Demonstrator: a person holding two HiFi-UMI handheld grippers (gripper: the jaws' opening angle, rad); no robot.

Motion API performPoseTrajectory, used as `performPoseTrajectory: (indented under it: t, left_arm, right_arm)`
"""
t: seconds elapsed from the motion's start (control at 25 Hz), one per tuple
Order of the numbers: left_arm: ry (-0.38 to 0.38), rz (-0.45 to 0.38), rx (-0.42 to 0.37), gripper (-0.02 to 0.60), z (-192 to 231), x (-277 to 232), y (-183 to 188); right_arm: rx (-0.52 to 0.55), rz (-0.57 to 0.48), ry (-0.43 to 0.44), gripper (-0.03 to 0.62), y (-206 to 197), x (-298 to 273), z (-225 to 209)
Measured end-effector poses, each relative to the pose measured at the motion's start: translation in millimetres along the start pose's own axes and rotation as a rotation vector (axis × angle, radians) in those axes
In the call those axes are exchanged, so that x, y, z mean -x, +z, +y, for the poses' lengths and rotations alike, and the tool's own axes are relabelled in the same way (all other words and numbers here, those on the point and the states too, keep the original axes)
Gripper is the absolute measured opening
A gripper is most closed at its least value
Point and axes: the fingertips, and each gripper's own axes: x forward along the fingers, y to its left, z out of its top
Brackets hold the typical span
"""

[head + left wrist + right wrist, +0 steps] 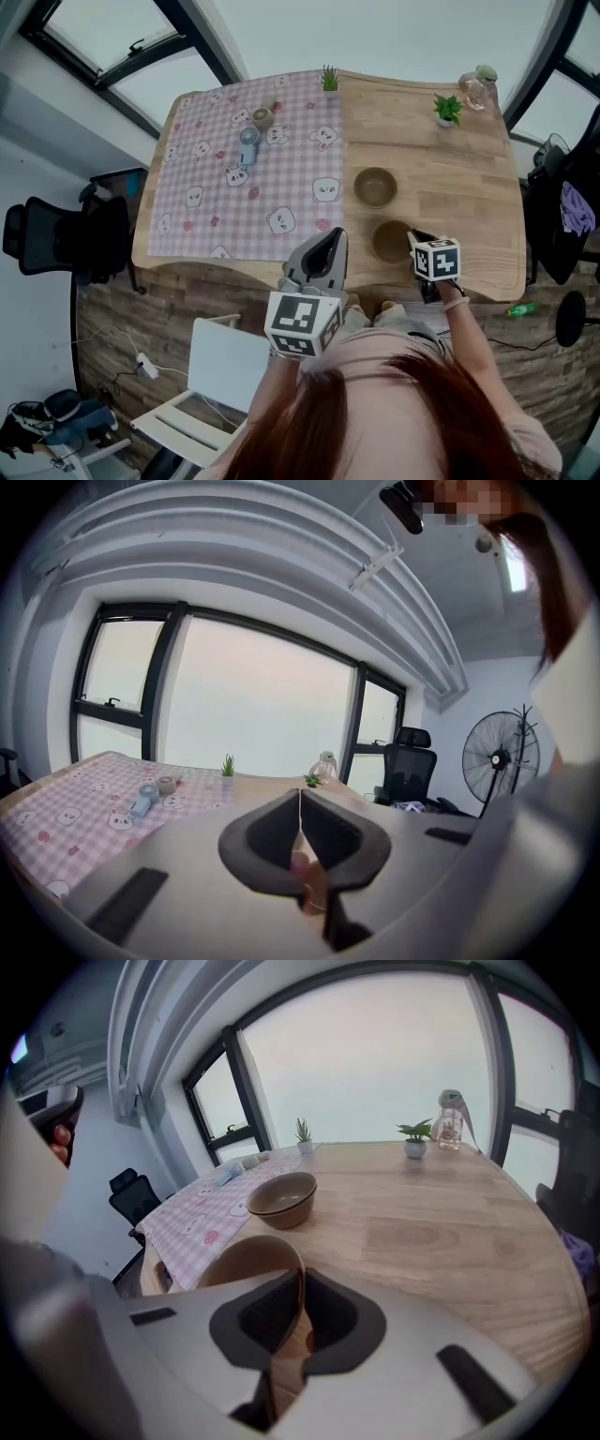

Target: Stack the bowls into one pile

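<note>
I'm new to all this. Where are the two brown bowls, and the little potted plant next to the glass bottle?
Far bowl (pixel 375 187): head view, the inside bottom.
Near bowl (pixel 389 241): head view, the inside bottom.
Potted plant (pixel 447 108): head view, its green leaves.

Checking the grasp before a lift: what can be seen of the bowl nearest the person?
The near bowl is round, tan-brown, matte, ceramic-looking, empty and mouth-up. It lies by the front edge of the wooden table, apart from the second bowl behind it. The right gripper is shut on its rim, one jaw inside, one outside. Whether it is lifted cannot be told.
</note>
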Motion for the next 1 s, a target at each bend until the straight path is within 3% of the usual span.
performPoseTrajectory:
  t: [0.52,1.0]
  left_arm:
    - [-0.110,-0.008,-0.015,0.012,23.3,19.2,0.4]
    - [-0.134,-0.008,-0.014,0.012,33.6,17.9,3.4]
  right_arm:
    - [-0.068,-0.070,-0.090,0.015,1.5,23.3,20.8]
    - [-0.120,-0.159,-0.092,0.015,34.3,41.2,29.7]
